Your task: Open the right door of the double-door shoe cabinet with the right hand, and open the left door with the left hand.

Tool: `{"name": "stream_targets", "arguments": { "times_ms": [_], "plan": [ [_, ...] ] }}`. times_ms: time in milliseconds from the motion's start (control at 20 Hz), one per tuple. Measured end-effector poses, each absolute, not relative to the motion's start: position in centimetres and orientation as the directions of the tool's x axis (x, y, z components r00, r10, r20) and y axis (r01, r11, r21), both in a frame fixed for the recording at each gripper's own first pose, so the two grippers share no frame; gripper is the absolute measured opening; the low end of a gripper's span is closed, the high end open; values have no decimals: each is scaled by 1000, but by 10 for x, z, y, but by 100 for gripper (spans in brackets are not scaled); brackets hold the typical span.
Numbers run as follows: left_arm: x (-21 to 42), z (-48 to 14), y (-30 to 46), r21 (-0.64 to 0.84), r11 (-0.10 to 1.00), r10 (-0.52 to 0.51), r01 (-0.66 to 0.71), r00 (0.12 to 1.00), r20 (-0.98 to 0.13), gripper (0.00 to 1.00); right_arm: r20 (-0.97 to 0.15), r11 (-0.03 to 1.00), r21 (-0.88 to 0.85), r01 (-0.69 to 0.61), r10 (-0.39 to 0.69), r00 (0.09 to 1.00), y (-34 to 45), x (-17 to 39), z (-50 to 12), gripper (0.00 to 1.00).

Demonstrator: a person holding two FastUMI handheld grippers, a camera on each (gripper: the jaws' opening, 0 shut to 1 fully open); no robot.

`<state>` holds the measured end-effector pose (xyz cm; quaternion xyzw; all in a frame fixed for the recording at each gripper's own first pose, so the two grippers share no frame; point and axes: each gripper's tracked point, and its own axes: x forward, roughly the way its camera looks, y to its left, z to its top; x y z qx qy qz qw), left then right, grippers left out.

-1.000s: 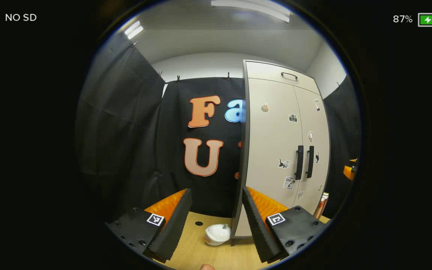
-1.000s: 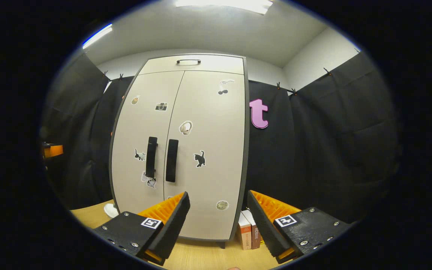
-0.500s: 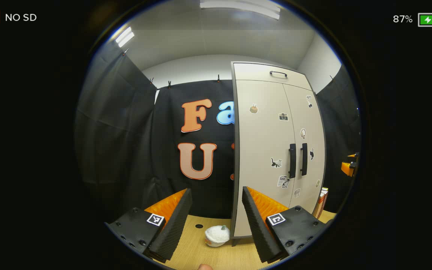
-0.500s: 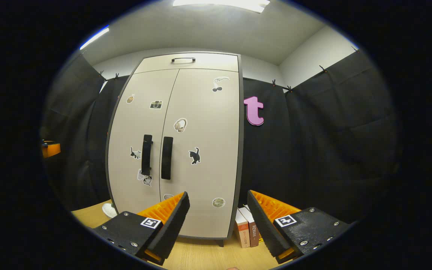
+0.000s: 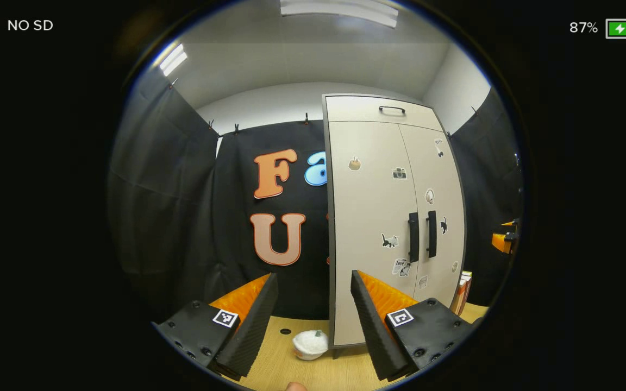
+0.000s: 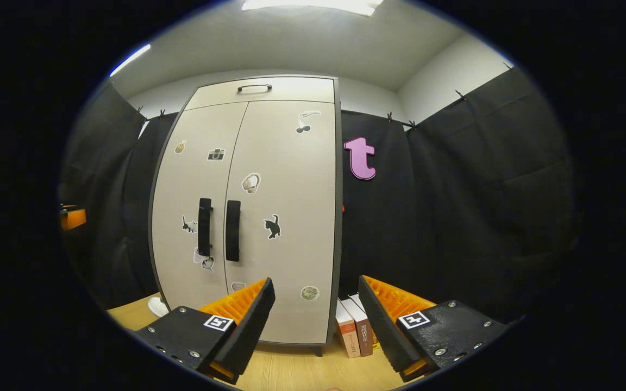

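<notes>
In the left gripper view, the left gripper (image 5: 313,304) hangs with its fingers spread wide, holding nothing. Between them, on the wooden tabletop (image 5: 280,364), sits a small white pumpkin-shaped object (image 5: 310,344), just beside the shoe cabinet (image 5: 367,217). Both cabinet doors are closed (their two black handles side by side). In the right gripper view, the left door (image 6: 193,179) and right door (image 6: 291,217) stand ahead; the right gripper (image 6: 315,307) is wide apart and empty, well short of the right handle (image 6: 232,230). Some books (image 6: 354,332), perhaps three, lean beside the cabinet's right edge.
</notes>
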<state>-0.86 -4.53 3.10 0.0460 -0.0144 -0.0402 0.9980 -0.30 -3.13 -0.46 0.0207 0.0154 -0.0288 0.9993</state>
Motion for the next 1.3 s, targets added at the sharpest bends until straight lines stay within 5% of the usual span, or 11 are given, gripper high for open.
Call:
{"name": "stream_targets", "arguments": {
  "times_ms": [600,1300],
  "plan": [
    [-5,26,-48,110,989,-97,95,995,10,81,-47,994,105,35,-30,998,6,31,4,95],
    [-12,17,-45,102,986,-134,134,991,-1,81,-140,990,128,-57,75,987,113,137,26,95]
  ]
}}
